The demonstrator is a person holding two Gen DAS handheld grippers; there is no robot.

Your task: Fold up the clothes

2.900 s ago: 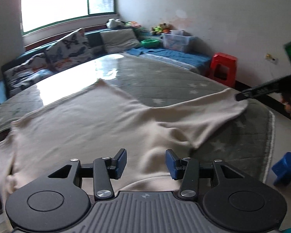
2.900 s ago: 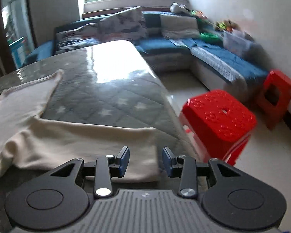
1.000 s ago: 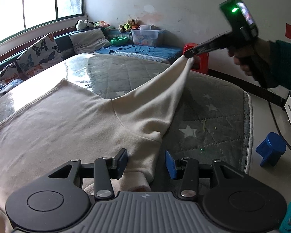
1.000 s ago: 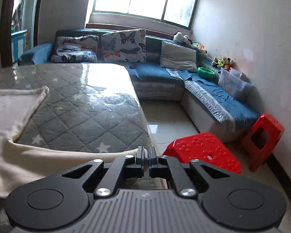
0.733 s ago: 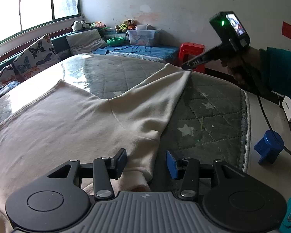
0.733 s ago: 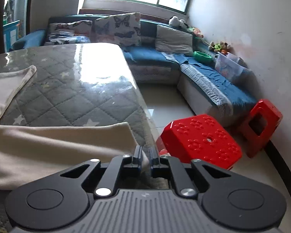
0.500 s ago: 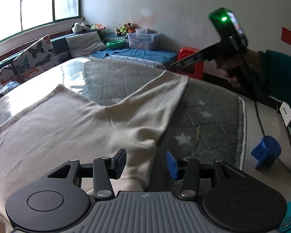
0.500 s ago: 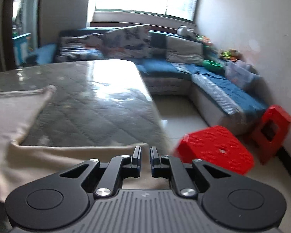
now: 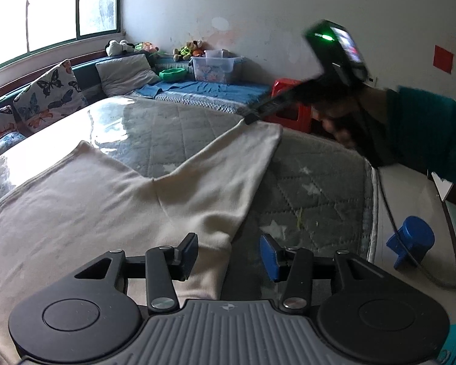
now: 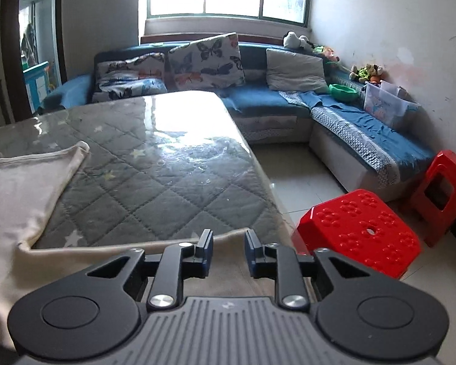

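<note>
A: Where does the cream garment (image 9: 85, 200) lie relative to the two tools?

B: It is spread flat on the quilted worktop (image 9: 313, 164). Its body fills the left part of the left wrist view, and one sleeve (image 9: 237, 164) runs away from the left tool (image 9: 228, 252) toward the far right, its long axis slanting up to the cuff. The right tool (image 10: 228, 251) sits at that cuff end; in its own view the sleeve edge (image 10: 173, 245) lies right under its fingertips.

A: Are the tools gripping anything?

B: No. The left tool's fingers stand wide apart above the garment's near edge, one finger over cloth, the other over bare worktop. The right tool's fingers are parted by a narrow gap, with nothing visible between them. Whether they touch the cuff cannot be told.

A: So which tool is better placed for the sleeve?

B: The right one, by a clear margin. The likely fold carries the cuff along the sleeve's axis back over the body, toward the left tool.

A: What about edges and room?

B: The cuff lies close to the worktop's right edge, beyond which stand two red stools (image 10: 358, 225) and a blue object (image 9: 410, 240) on the floor. Inward, the far half of the worktop is bare, so a sweep toward the body has open space.
</note>
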